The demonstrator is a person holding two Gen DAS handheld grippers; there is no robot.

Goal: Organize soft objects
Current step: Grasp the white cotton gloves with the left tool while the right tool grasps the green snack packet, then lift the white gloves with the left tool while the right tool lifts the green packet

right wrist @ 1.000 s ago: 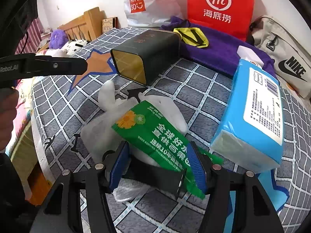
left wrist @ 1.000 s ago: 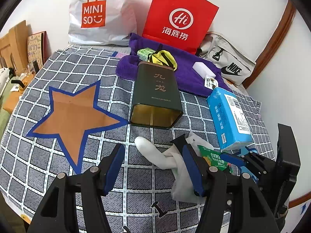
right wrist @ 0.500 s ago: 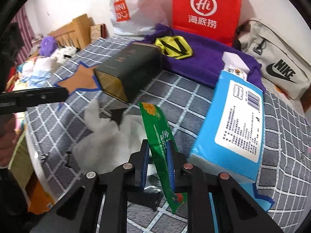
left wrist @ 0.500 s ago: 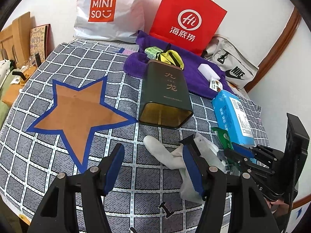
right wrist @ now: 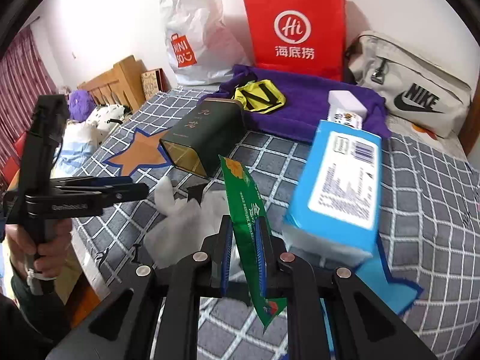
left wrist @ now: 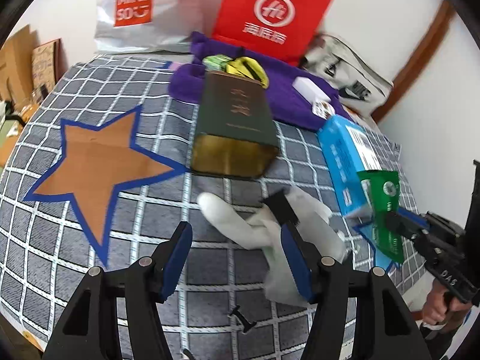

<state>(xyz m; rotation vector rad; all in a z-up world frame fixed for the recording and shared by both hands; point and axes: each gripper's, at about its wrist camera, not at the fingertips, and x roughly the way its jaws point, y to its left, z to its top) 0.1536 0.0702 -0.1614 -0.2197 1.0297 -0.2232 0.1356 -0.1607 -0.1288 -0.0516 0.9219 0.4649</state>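
Note:
A flat green snack packet point(right wrist: 243, 198) stands on edge, pinched between the pads of my right gripper point(right wrist: 244, 231), which is shut on it and holds it just above the checked blanket. From the left wrist view the same packet point(left wrist: 384, 204) hangs at the right, in front of the blue tissue pack point(left wrist: 342, 150). A white glove point(left wrist: 228, 219) lies crumpled on the blanket with a black tag on it. My left gripper point(left wrist: 234, 229) hovers over it, open, its right finger in front of the glove and nothing pressed between the pads.
A dark green tin point(left wrist: 237, 120) lies open-ended behind the glove. A brown star with a blue border point(left wrist: 99, 162) marks the blanket at left. A purple towel point(right wrist: 312, 111) holds small items. Behind it are a red paper bag point(right wrist: 294, 27), a white shopping bag point(right wrist: 192, 36) and a grey pouch point(right wrist: 414, 90).
My right gripper closed on the green packet and lifted it off the white glove, turning it upright. The left gripper stayed open over the glove.

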